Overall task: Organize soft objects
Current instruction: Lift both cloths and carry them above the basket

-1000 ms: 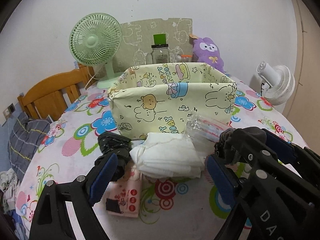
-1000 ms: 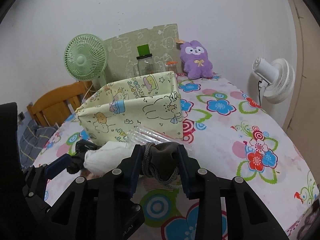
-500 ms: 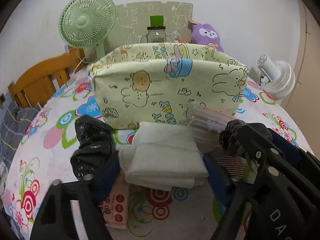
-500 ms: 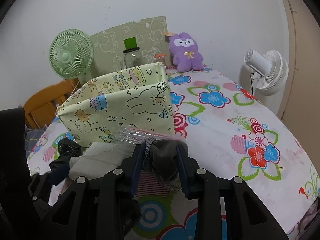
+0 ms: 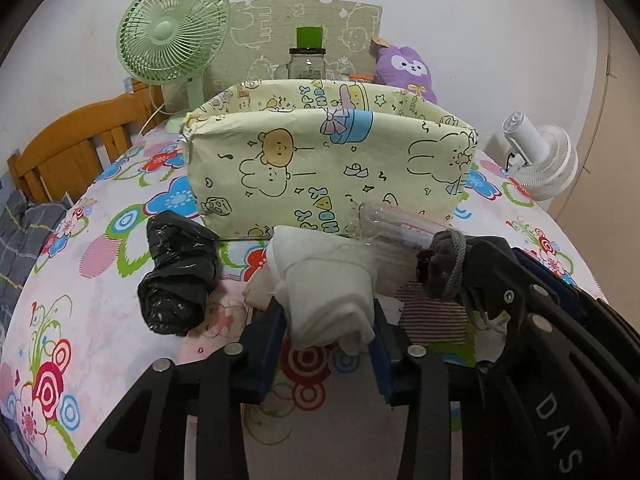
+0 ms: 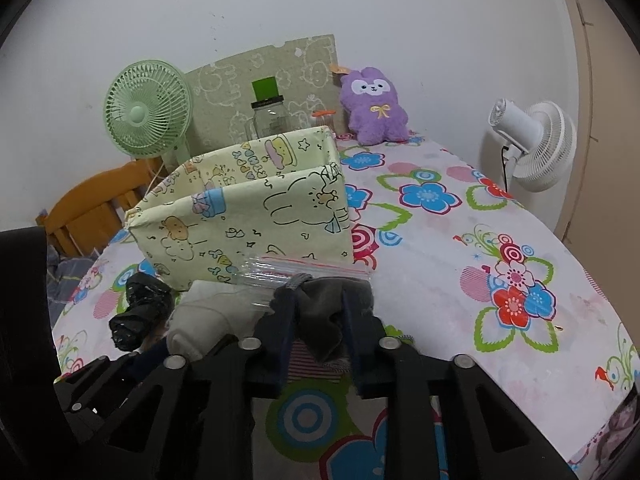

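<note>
My left gripper point(image 5: 326, 312) is shut on a folded white cloth point(image 5: 328, 284) and holds it just above the table; the cloth also shows in the right wrist view point(image 6: 200, 320). My right gripper point(image 6: 320, 312) is shut on a dark grey sock point(image 6: 332, 312), also in the left wrist view point(image 5: 448, 264). A pale yellow cartoon-print fabric box point(image 5: 328, 168) stands open-topped just behind both point(image 6: 248, 216). A black crumpled plastic bag point(image 5: 176, 272) lies left of the white cloth.
A clear zip bag point(image 6: 304, 268) lies against the box front. A striped cloth point(image 5: 432, 316) lies under the grippers. A green fan point(image 5: 172, 40), a jar point(image 5: 306, 62), a purple plush point(image 6: 374, 104) and a white fan point(image 6: 532, 144) stand behind. A wooden chair point(image 5: 68, 148) is at left.
My left gripper has moved forward and shut on the white cloth, lifting it slightly. My right gripper still holds the grey sock and has risen a little.
</note>
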Motion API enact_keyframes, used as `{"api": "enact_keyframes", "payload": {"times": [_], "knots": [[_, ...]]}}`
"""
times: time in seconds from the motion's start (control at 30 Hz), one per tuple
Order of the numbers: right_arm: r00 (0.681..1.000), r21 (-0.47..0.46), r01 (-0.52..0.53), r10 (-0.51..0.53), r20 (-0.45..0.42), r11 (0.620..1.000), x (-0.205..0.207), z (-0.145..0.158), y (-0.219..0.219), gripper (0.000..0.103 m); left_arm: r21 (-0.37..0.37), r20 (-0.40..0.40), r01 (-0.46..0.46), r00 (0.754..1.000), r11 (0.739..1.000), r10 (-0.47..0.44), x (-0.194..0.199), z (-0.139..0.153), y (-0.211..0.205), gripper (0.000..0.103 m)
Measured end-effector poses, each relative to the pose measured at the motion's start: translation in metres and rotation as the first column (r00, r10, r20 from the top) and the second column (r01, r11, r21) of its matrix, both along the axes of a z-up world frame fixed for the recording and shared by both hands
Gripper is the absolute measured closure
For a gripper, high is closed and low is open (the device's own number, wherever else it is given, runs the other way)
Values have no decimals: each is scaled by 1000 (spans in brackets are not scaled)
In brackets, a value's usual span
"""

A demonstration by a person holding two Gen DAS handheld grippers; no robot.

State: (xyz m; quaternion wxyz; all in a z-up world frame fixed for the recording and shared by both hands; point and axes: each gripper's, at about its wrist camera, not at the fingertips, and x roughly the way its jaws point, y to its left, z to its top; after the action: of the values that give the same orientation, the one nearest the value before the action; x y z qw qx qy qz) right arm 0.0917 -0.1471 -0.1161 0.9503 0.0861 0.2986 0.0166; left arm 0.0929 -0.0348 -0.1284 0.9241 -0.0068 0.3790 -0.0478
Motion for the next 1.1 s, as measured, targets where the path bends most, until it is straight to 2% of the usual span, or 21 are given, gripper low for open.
{"api": "enact_keyframes", "payload": {"times": [0.43, 1.1], "knots": [[999, 4, -42, 42, 34, 999, -17, 11, 9, 82, 10, 50, -36, 998, 999, 36, -21, 15, 9, 69], [992, -7, -34, 34, 120, 999, -33, 62, 15, 82, -8, 145, -46, 988, 999, 47, -39, 65, 17, 69]]}}
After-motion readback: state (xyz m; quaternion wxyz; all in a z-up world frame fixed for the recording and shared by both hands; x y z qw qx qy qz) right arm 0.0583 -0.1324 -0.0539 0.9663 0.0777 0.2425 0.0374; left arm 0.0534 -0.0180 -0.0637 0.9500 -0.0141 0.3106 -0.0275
